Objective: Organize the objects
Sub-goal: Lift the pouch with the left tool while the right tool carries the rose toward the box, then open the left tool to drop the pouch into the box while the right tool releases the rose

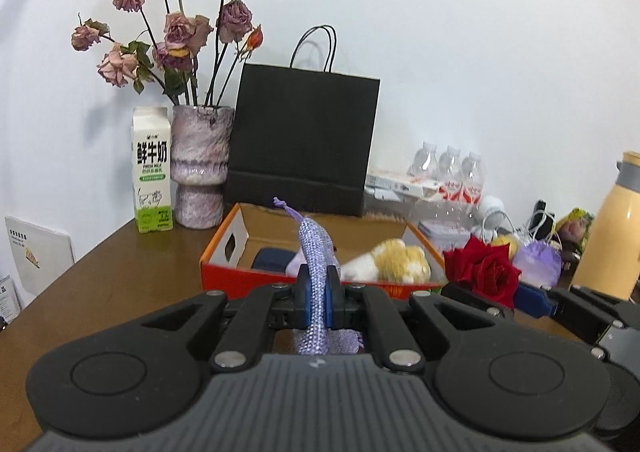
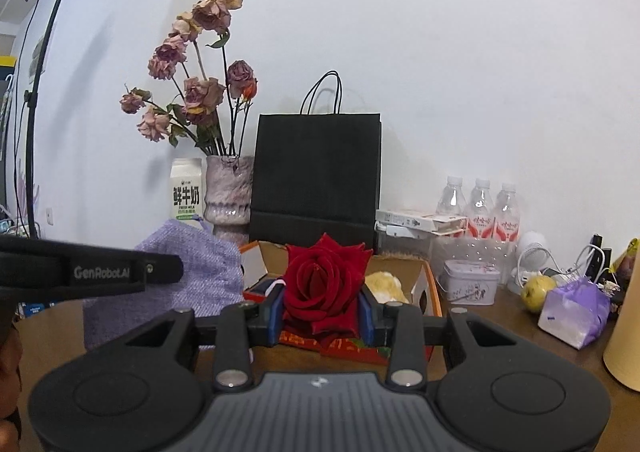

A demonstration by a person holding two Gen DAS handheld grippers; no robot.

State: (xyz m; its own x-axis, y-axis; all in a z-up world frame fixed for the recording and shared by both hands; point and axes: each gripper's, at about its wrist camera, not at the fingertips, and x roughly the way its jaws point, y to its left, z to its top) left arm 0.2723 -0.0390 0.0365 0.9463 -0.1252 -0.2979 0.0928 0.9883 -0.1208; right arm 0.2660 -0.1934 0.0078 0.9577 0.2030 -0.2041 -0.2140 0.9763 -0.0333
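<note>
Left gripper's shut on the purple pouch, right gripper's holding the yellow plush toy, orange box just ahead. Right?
Not quite. The right gripper holds the red rose, as the right wrist view shows; the yellow plush toy lies in the orange box. The left gripper does grip the purple pouch.

Box [image 1: 224, 272] on table [image 1: 120, 276]; bag [image 1: 304, 139] behind box; vase [image 1: 200, 167] left of bag; carton [image 1: 152, 175] left of vase.

My left claw [image 1: 316, 294] is pinched on the lilac woven drawstring pouch [image 1: 316, 276], its knotted cord end sticking up. My right claw [image 2: 322, 318] clamps the red velvet rose bloom [image 2: 324, 286], petals facing up. Both are above the brown wooden table [image 1: 120, 276], near the open orange cardboard box [image 1: 224, 276].
</note>
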